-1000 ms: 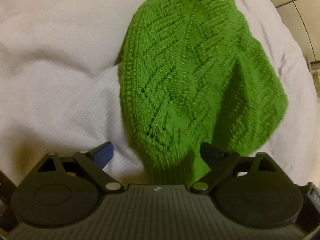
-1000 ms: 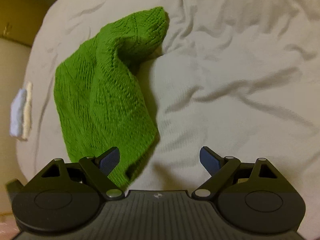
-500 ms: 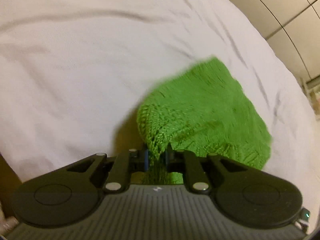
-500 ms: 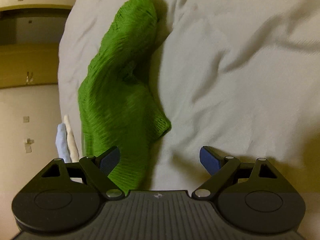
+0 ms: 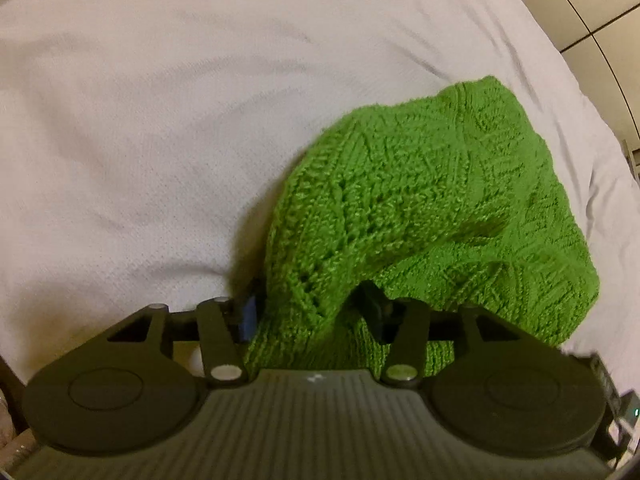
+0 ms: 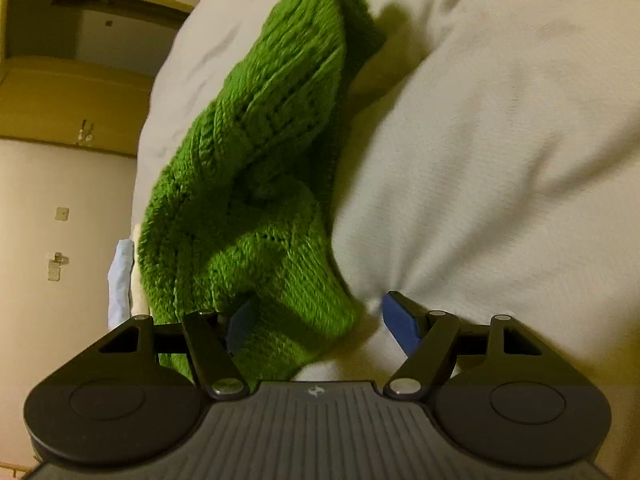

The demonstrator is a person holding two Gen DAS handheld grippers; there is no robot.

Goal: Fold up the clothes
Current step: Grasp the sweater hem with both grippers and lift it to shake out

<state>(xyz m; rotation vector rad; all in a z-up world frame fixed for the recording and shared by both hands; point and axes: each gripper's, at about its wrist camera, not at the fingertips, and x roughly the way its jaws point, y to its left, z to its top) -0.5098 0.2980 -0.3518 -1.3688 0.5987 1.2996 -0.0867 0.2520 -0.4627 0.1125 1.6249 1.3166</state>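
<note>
A white bed sheet [image 5: 168,152] carries the green knitted garment [image 5: 420,208], which lies bunched near its side edge. The left gripper [image 5: 312,312] is opening, with a fold of the knit between its pads. The right gripper [image 6: 320,320] is closing over the garment's near corner, not yet pressing it.

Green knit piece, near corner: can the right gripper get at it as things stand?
Probably yes. The green knit piece already has its near corner lying between the fingers of the right gripper, whose jaws are closing. Only the white bedsheet lies alongside; nothing blocks.
</note>
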